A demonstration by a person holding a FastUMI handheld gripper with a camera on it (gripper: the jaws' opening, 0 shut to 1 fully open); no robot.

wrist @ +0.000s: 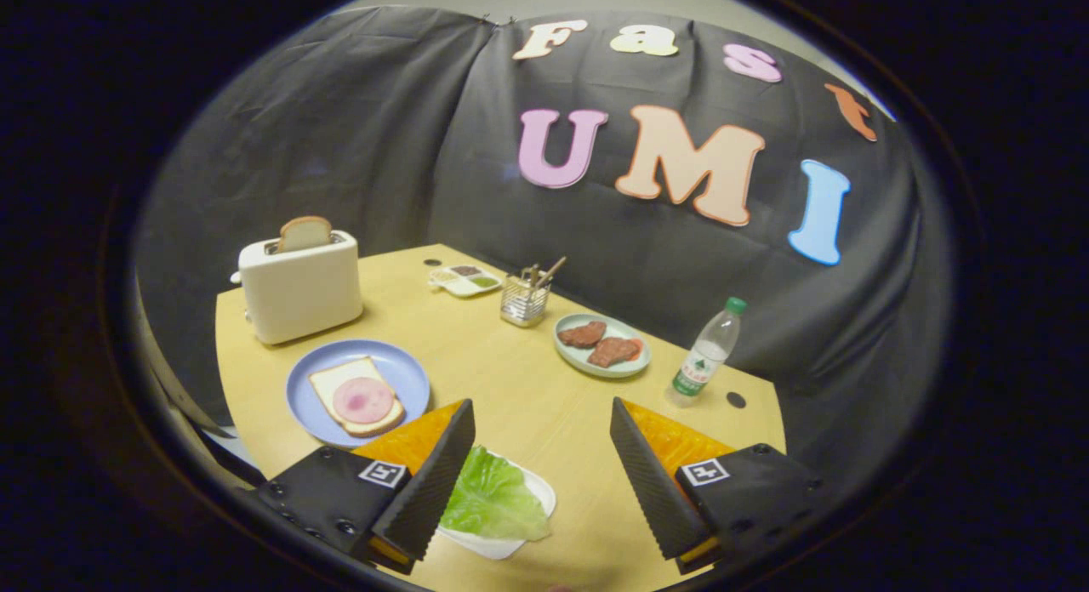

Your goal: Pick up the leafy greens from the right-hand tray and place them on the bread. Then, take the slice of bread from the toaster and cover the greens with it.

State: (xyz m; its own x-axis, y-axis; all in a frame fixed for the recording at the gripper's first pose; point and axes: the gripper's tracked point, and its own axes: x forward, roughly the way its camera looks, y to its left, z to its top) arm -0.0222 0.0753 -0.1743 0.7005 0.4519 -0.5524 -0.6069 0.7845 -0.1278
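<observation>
I have the gripper (pixel 542 430) spread wide, holding nothing. The leafy greens (pixel 493 498) lie on a white tray (pixel 538 500) low in the frame, between the fingers and hard against the left one. Up and left sits the blue plate (pixel 400 372) with bread (pixel 340 386) and ham; the toaster (pixel 299 291) with its slice (pixel 304 233) stands upper left.

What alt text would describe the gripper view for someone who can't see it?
The open gripper hovers over a lettuce leaf on a white tray. Beyond sit ham-topped bread on a blue plate and a toaster holding a slice.
</observation>
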